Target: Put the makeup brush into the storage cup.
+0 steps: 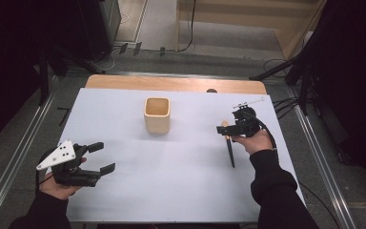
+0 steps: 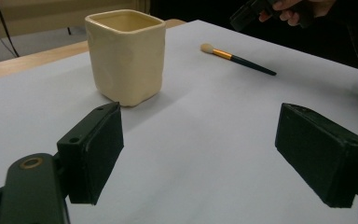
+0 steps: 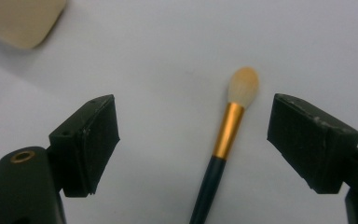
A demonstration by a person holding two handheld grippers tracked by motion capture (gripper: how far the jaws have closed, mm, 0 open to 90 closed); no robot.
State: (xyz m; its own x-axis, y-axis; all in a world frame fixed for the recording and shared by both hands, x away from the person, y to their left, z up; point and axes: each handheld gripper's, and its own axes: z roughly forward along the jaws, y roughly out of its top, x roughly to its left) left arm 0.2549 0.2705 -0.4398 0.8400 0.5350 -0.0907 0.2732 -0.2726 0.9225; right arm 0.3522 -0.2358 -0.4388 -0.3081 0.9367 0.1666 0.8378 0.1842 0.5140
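Hovering with jaws apart over the makeup brush (image 3: 227, 140) lying on the white table (image 1: 171, 181), the right gripper (image 3: 193, 140) should pinch its light, stiff gold ferrule, sparing soft bristles.

Only the cream square ceramic cup (image 1: 157, 115) is standing in the way, toward twelve o'clock on the white counter (image 1: 171, 181). Bare counter is lying open on every side of the slim dark-handled makeup brush (image 1: 229, 147) at three o'clock, well apart from the cup.
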